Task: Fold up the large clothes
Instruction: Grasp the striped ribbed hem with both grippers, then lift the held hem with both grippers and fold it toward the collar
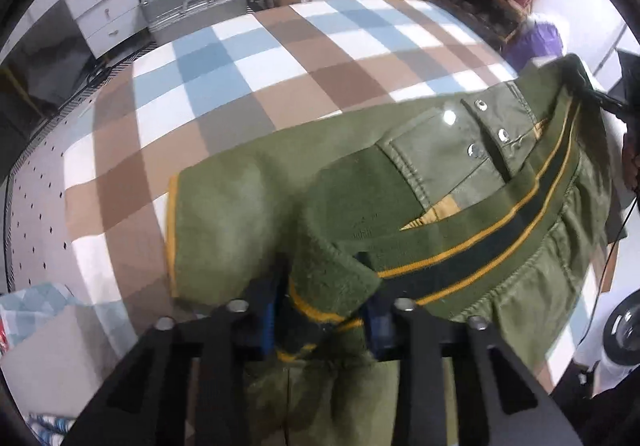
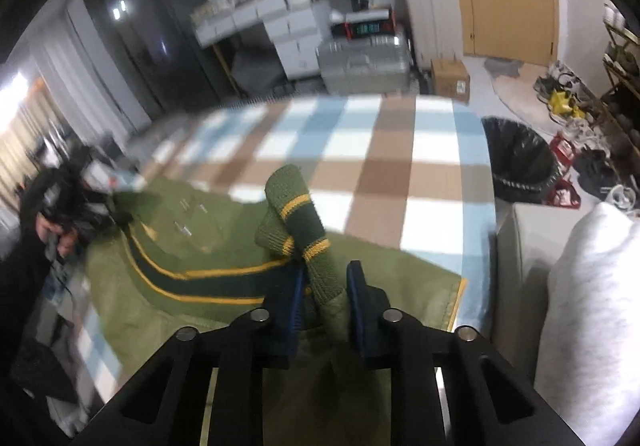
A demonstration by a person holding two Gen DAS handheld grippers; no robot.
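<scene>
gripping the green jacket (image 1: 280,181) at lower centre over the checked blanket (image 1: 256,57): my left gripper (image 1: 324,320) and right gripper (image 2: 323,292) both clamp striped ribbing; next, lift and fold evenly.

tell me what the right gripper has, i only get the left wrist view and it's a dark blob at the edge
Observer: The right gripper is shut on a ribbed green cuff with yellow and dark stripes.
Operator: what's beside the bed on that side
Observer: A black-lined waste bin stands off the checked blanket's right edge.
Operator: anything nearer
Observer: A white pillow lies close on the right.
</scene>
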